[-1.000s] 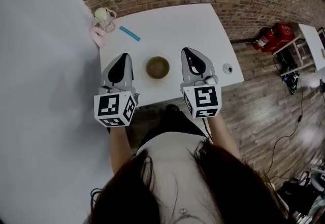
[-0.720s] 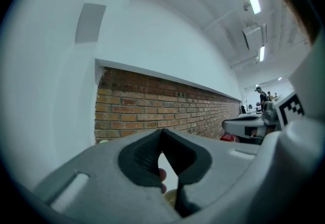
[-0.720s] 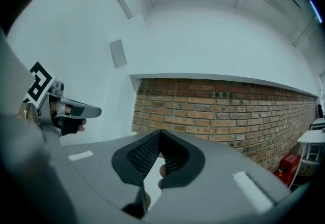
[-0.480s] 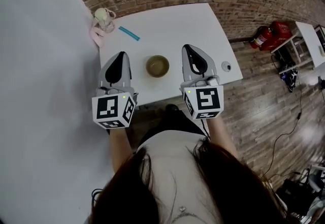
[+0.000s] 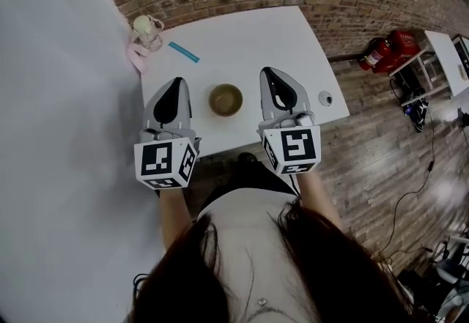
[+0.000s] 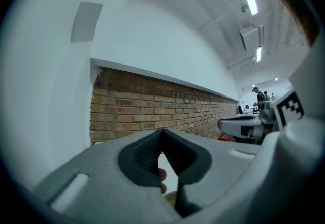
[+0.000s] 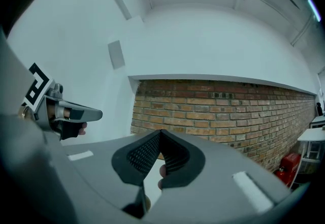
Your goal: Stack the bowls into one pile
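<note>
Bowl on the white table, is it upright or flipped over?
Upright: the bowl shows its open mouth and inside from above.

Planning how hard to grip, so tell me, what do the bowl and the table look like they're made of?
Bowl: olive-brown with a lighter, slightly shiny inside, which suggests glazed ceramic or hard plastic. The head view is too small to tell which.
Table: flat, even white top with no grain and little glare, so probably matte laminate or painted board.

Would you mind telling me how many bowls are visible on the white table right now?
1: a bowl sits on the table, between the left tool and the right tool; others nested inside it may be hidden.
</note>
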{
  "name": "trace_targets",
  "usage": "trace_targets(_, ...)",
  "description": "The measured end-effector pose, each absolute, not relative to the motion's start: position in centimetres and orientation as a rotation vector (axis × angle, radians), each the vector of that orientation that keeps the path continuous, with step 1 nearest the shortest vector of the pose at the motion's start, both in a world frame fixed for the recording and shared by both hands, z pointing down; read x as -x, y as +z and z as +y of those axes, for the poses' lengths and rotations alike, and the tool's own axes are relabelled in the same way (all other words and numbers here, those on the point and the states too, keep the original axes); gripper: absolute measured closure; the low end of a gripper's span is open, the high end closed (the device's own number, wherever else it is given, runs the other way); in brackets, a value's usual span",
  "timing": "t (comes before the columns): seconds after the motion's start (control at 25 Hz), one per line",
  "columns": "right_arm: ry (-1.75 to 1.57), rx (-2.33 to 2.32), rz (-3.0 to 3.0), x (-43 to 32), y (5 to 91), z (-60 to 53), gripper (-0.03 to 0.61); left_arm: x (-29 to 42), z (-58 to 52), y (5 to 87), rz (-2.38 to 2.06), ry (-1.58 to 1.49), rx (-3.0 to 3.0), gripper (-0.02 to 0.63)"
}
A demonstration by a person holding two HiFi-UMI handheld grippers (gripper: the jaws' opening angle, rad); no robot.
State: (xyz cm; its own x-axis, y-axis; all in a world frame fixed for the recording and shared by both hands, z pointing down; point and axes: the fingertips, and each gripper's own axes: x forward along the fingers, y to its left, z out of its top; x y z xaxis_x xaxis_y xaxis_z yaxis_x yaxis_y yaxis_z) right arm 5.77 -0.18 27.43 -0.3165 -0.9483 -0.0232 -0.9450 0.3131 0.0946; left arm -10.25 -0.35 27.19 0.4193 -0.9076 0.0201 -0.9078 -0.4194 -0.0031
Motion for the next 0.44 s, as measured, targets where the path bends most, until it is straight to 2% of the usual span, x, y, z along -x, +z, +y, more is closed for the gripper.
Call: trace_targets(0.44, -0.122, -1.796, -2.517, -5.49, 27.77, -1.07, 0.575, 10.04, -1.02, 27.17, -1.68, 0.017, -2.633, 0.611)
